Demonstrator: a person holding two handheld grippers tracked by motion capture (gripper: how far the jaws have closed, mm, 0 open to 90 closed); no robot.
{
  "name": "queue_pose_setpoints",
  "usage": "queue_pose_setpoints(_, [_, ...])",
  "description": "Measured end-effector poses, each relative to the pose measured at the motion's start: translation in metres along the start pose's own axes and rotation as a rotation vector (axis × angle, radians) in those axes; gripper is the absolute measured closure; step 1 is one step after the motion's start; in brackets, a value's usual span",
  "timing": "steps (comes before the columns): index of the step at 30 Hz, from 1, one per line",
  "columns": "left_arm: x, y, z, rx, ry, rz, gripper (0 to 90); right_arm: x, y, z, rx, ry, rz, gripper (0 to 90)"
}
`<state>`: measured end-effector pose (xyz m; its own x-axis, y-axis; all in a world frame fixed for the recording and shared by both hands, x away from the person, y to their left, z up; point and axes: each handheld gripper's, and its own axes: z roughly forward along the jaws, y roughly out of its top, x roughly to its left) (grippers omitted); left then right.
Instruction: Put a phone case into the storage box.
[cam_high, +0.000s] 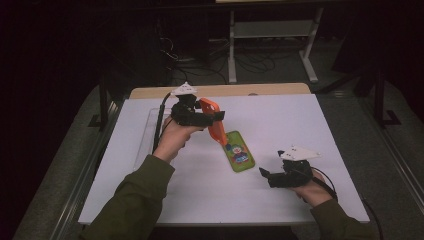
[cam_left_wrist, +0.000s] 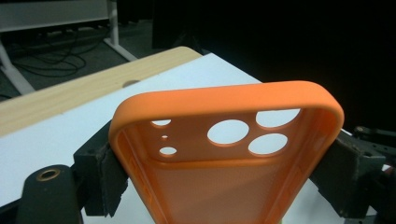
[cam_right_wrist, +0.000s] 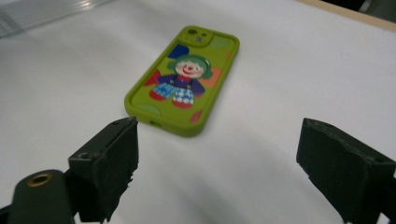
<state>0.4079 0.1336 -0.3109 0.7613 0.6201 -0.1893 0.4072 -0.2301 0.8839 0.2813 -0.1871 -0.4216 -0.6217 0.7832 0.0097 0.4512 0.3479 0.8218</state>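
Observation:
An orange phone case (cam_high: 216, 125) with several camera holes hangs above the white table, tilted, its lower end close over the green case. My left gripper (cam_high: 214, 116) is shut on it; in the left gripper view the pads press on both long sides of the orange case (cam_left_wrist: 224, 154). A green phone case (cam_high: 239, 151) with a clown picture lies flat at the table's middle. My right gripper (cam_high: 264, 173) stands open just right of it, low over the table. In the right gripper view the green case (cam_right_wrist: 184, 79) lies beyond the wide-apart jaws, with nothing between them.
The white table cover (cam_high: 280, 125) has a wooden strip (cam_high: 220, 90) along its far edge. A clear shallow tray (cam_high: 146, 135) lies at the left side. Beyond the table stand a metal frame (cam_high: 270, 30) and floor cables (cam_high: 200, 67).

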Motion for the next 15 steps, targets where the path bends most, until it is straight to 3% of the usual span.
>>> queue_pose_setpoints(4, [0.005, 0.007, -0.004, -0.008, 0.023, 0.011, 15.6, -0.001, -0.009, 0.0, 0.011, 0.032, -0.006, 0.6])
queue_pose_setpoints(15, [0.028, 0.026, -0.022, -0.042, 0.092, 0.028, 15.6, 0.006, -0.014, 0.009, 0.066, 0.083, -0.032, 0.0])
